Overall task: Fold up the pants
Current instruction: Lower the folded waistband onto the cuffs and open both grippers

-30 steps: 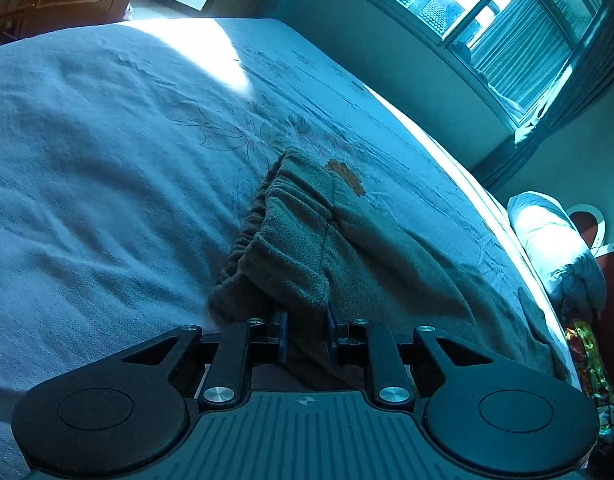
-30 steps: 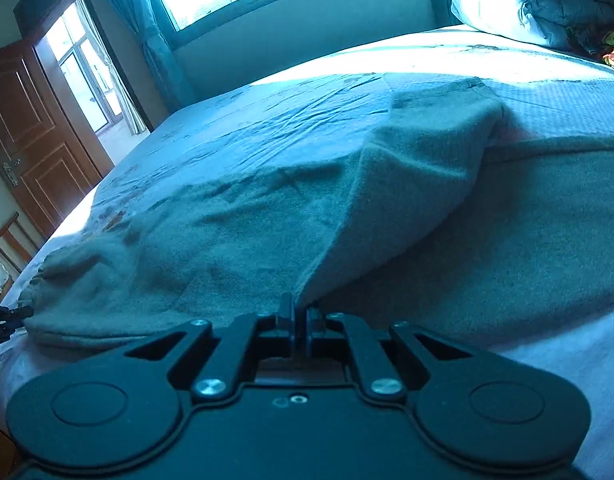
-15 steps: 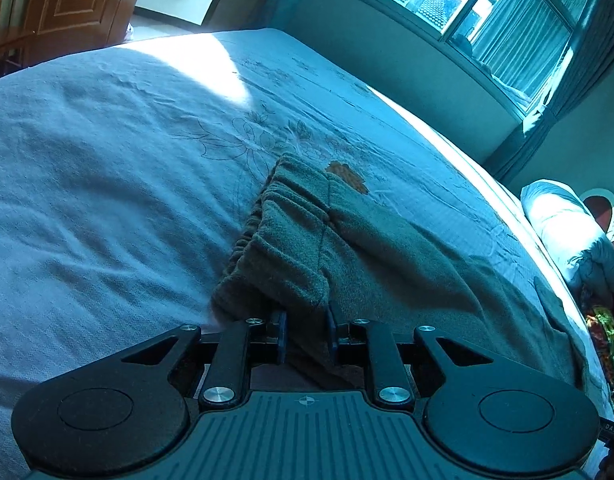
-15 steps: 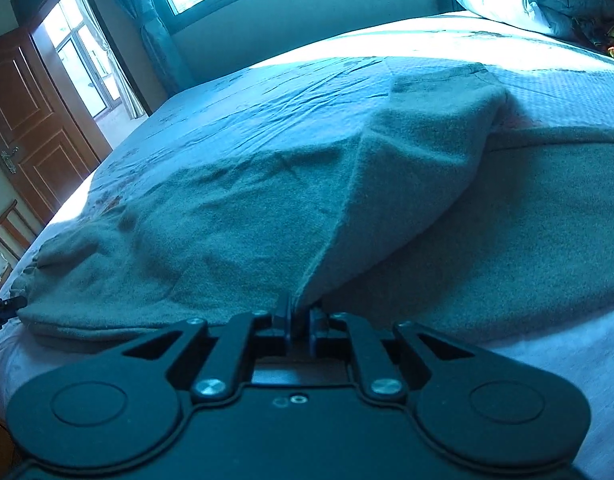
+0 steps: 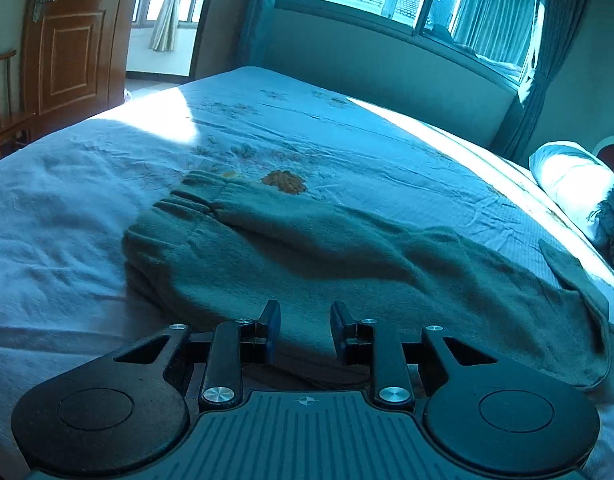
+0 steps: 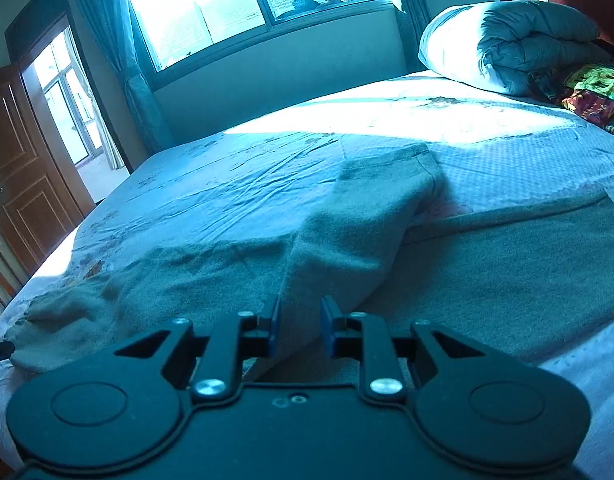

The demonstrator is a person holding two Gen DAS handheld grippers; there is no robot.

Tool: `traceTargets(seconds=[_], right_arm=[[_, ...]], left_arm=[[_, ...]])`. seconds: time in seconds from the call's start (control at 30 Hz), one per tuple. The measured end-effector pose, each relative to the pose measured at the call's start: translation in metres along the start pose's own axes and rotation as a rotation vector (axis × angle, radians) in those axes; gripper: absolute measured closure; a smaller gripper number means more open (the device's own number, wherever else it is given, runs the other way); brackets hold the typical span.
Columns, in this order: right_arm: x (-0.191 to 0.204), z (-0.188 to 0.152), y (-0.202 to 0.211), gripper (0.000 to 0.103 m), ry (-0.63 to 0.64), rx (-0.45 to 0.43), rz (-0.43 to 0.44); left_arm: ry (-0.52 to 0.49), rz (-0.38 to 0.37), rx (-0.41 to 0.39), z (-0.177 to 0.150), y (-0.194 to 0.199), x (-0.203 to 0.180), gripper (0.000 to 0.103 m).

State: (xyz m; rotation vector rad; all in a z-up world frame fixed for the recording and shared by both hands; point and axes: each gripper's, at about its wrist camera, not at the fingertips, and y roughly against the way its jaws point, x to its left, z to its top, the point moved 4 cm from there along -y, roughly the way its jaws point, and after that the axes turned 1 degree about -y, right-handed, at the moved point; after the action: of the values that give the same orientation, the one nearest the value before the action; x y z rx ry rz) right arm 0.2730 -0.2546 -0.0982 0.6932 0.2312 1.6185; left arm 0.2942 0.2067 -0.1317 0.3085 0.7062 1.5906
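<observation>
Grey-green fleece pants [image 5: 307, 264] lie spread on the pale blue bed [image 5: 67, 208], just ahead of both grippers. Left hand-held gripper [image 5: 305, 330] is opening, nothing pinched. Right hand-held gripper [image 6: 299, 330] is opening too, a fabric fold loose between its jaws.

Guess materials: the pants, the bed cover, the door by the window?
Pants: looks like thick fleece or knit, matte and fuzzy, with a gathered elastic waistband; the exact fibre is unclear.
Bed cover: thin woven cloth, probably cotton, finely creased, with floral embroidery or print and a waffle-textured strip.
Door: brown wood or wood veneer with raised panels and a slight sheen.
</observation>
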Motion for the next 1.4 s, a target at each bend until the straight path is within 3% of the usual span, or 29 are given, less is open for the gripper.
traceTargets(seconds=[0.13, 0.23, 0.3, 0.5, 0.63, 0.7, 0.73, 0.77, 0.9, 1.0, 1.03, 1.1, 1.13, 1.17, 1.2, 1.33, 1.4], right_arm=[[0.009, 0.007, -0.014, 0.086, 0.057, 0.002, -0.024], [0.009, 0.012, -0.03, 0.086, 0.076, 0.017, -0.041], [0.007, 0.017, -0.039, 0.084, 0.088, 0.011, -0.056], [0.017, 0.03, -0.07, 0.07, 0.201, 0.003, -0.107], [0.025, 0.031, -0.094, 0.049, 0.344, 0.01, -0.222], [0.023, 0.029, -0.102, 0.056, 0.418, 0.015, -0.268], [0.02, 0.029, -0.103, 0.091, 0.424, 0.025, -0.272], [0.012, 0.031, -0.101, 0.103, 0.384, 0.046, -0.242], [-0.024, 0.036, -0.041, 0.103, 0.227, -0.055, -0.242], [-0.053, 0.013, 0.011, 0.103, 0.099, -0.104, -0.211], [-0.065, 0.001, 0.016, 0.103, 0.056, -0.091, -0.225], [-0.093, -0.023, -0.003, 0.095, 0.01, 0.044, -0.302], [-0.11, -0.029, -0.007, 0.096, -0.092, 0.075, -0.262], [-0.116, -0.026, 0.0, 0.095, -0.138, 0.046, -0.243], [-0.114, -0.02, 0.007, 0.091, -0.118, 0.021, -0.256], [-0.077, 0.001, 0.01, 0.089, 0.108, -0.036, -0.247], [-0.057, 0.006, -0.005, 0.086, 0.251, -0.027, -0.245]], left_arm=[[0.02, 0.017, 0.044, -0.012, -0.02, -0.041, 0.076], [0.028, 0.077, 0.046, -0.016, -0.024, -0.054, 0.074], [0.021, 0.066, 0.044, -0.019, -0.021, -0.064, 0.072], [-0.117, 0.06, 0.052, -0.023, -0.028, -0.094, 0.069], [-0.17, 0.073, 0.074, -0.032, -0.038, -0.101, 0.064], [-0.211, 0.081, 0.068, -0.036, -0.04, -0.105, 0.063], [-0.23, 0.083, 0.065, -0.037, -0.04, -0.106, 0.063], [-0.244, 0.082, 0.064, -0.038, -0.039, -0.107, 0.063], [-0.244, 0.042, 0.069, -0.036, -0.036, -0.101, 0.063], [-0.23, 0.002, 0.065, -0.035, -0.034, -0.097, 0.063], [-0.238, -0.005, 0.066, -0.036, -0.034, -0.096, 0.063], [-0.248, -0.009, 0.066, -0.036, -0.035, -0.096, 0.063], [-0.247, -0.01, 0.068, -0.036, -0.035, -0.096, 0.063], [-0.248, -0.008, 0.071, -0.036, -0.035, -0.097, 0.062], [-0.249, -0.011, 0.073, -0.035, -0.035, -0.097, 0.062], [-0.226, -0.023, 0.069, -0.036, -0.036, -0.095, 0.061], [-0.213, -0.033, 0.067, -0.036, -0.036, -0.096, 0.052]])
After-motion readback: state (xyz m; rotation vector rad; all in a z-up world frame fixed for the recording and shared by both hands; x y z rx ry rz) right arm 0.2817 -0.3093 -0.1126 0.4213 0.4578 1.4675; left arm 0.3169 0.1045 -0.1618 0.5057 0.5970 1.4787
